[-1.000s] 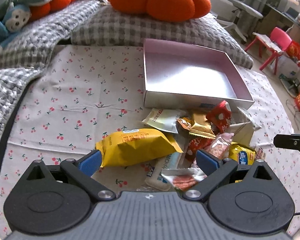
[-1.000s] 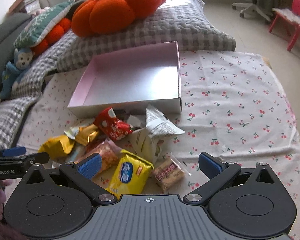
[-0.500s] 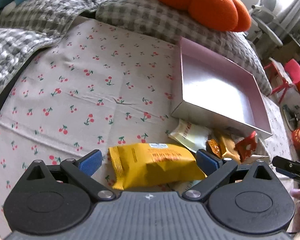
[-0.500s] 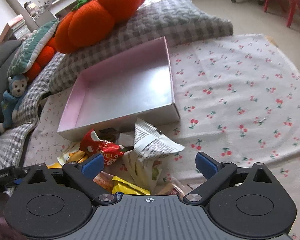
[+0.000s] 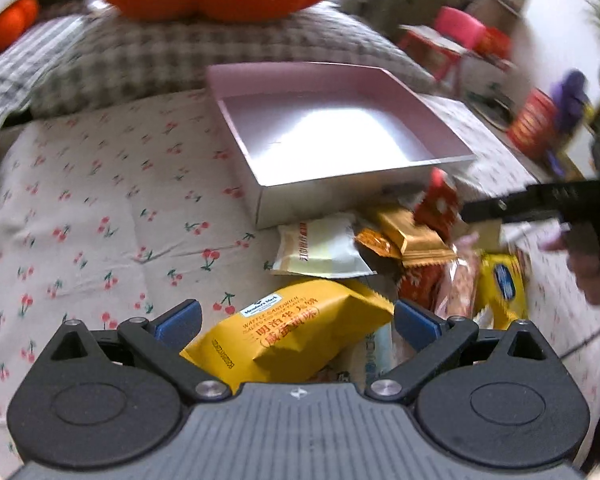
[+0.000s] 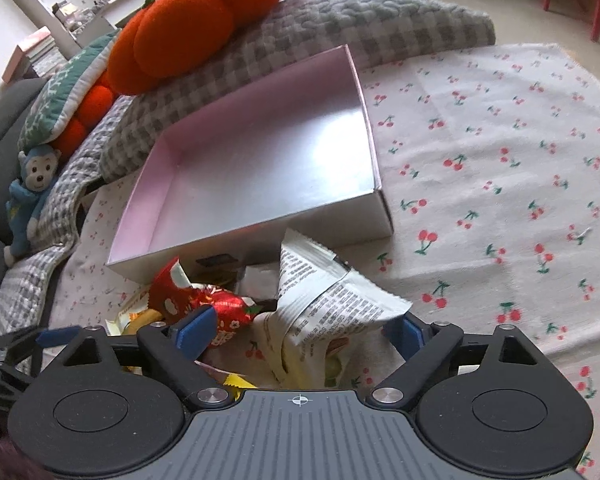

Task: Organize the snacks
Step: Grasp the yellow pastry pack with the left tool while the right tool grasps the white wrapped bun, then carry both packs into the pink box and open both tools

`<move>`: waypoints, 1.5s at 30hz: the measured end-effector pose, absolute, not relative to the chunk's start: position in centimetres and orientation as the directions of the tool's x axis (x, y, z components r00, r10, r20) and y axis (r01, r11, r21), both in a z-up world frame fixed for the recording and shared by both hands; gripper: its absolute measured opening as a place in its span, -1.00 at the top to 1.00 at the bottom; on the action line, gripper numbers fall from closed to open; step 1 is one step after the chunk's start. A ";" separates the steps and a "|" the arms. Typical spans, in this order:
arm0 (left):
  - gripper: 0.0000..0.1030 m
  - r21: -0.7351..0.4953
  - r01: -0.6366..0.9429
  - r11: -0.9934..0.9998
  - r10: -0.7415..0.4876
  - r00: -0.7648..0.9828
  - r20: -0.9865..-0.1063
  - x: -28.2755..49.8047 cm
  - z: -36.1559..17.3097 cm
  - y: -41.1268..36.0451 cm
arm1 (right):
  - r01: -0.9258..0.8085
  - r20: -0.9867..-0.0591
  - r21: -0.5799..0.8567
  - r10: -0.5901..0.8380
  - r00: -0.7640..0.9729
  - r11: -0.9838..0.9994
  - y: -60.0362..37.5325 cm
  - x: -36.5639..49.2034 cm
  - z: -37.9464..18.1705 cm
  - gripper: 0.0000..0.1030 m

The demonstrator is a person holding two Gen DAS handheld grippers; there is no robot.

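My left claw is wide open. A yellow bag lies between its two blue fingers, but the fingers do not squeeze it. The bag rests on the cherry cloth, at the near edge of the snack pile.

My right claw is wide open too. A crinkly white bag with black print sits between its fingers. I cannot tell if a finger touches it. A red candy pack lies just beside the left finger.

The pink box sits on the cloth right behind the pile. I see no snacks inside it. Some snacks touch its front wall.

Behind the box is a gray checked pillow with an orange pumpkin cushion on top. A blue monkey toy sits far off to the left.

The left view is a bit blurry.
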State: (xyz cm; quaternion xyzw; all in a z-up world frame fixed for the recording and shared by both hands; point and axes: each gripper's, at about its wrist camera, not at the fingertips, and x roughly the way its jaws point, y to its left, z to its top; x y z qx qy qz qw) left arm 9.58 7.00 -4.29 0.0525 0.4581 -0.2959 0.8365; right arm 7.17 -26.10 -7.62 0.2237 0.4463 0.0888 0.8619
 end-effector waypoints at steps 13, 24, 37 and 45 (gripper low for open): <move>-0.70 -0.106 0.568 0.816 -0.398 0.419 -0.816 8.7 -5.7 7.0 | 0.022 -0.729 0.411 0.314 0.609 0.912 -25.6 6.9 -7.7 -0.37; -0.02 -0.034 0.520 0.854 -0.334 0.496 -0.802 8.4 -5.2 6.8 | 0.102 -0.726 0.465 0.313 0.613 0.880 -26.6 6.8 -7.3 -0.01; 0.16 -0.065 0.444 0.894 -0.316 0.520 -0.793 7.7 -3.2 7.2 | 0.121 -0.703 0.489 0.308 0.641 0.864 -27.3 5.8 -5.5 0.03; 0.32 -0.096 0.413 0.906 -0.320 0.517 -0.794 7.6 -2.2 7.5 | 0.140 -0.684 0.507 0.298 0.666 0.850 -28.2 5.6 -4.1 0.03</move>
